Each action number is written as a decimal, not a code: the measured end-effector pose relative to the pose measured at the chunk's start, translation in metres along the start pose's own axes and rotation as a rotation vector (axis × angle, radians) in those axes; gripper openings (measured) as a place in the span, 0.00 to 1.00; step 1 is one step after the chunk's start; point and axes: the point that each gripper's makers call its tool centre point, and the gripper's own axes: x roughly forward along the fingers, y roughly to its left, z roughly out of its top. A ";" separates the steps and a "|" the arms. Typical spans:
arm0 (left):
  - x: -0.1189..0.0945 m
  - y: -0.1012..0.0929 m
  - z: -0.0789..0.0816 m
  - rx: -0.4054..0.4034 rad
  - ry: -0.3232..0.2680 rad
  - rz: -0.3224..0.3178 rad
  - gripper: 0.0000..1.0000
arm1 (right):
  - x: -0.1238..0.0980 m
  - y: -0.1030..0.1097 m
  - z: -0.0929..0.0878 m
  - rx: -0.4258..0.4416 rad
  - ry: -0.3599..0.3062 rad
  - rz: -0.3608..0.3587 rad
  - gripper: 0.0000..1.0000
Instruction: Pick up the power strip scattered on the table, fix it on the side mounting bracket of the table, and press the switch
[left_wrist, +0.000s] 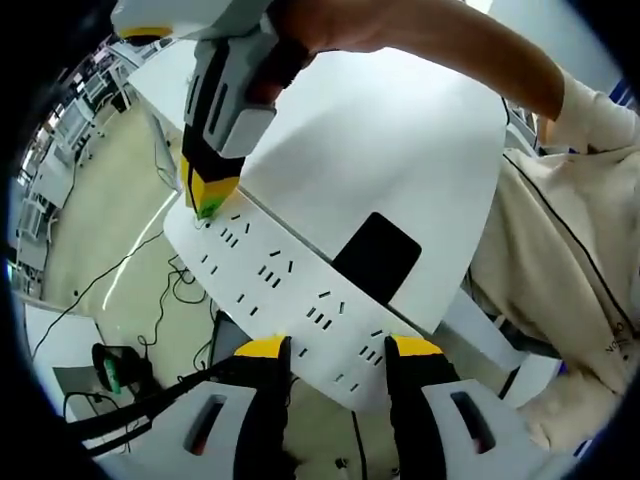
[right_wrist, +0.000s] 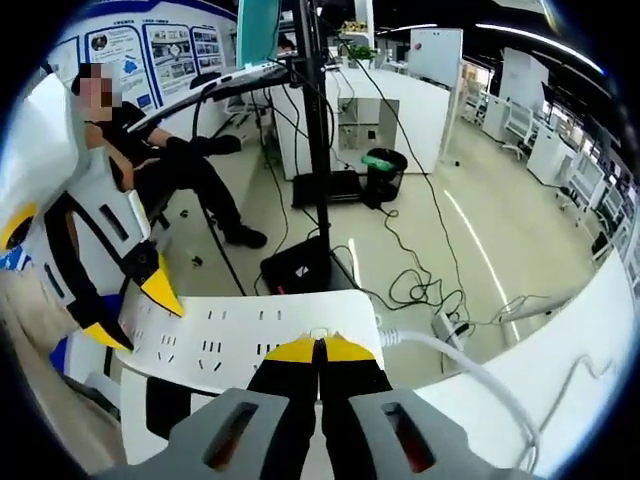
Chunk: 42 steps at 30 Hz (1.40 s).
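Left gripper view: the left gripper (left_wrist: 338, 352) clamps its yellow-tipped jaws across one end of the white power strip (left_wrist: 285, 290), lying along the white table (left_wrist: 400, 130) edge. Right gripper view: the right gripper (right_wrist: 320, 350), jaws closed together, presses the strip's cord end.
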 end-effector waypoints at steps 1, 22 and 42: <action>0.000 0.000 0.000 0.000 0.001 0.000 0.42 | 0.000 0.001 -0.001 -0.003 0.006 -0.003 0.00; 0.000 0.002 -0.001 -0.005 -0.005 -0.002 0.42 | -0.002 0.006 -0.006 0.012 0.133 -0.111 0.00; 0.000 0.001 -0.001 -0.002 -0.018 -0.006 0.42 | 0.002 -0.003 -0.001 0.017 0.298 -0.081 0.00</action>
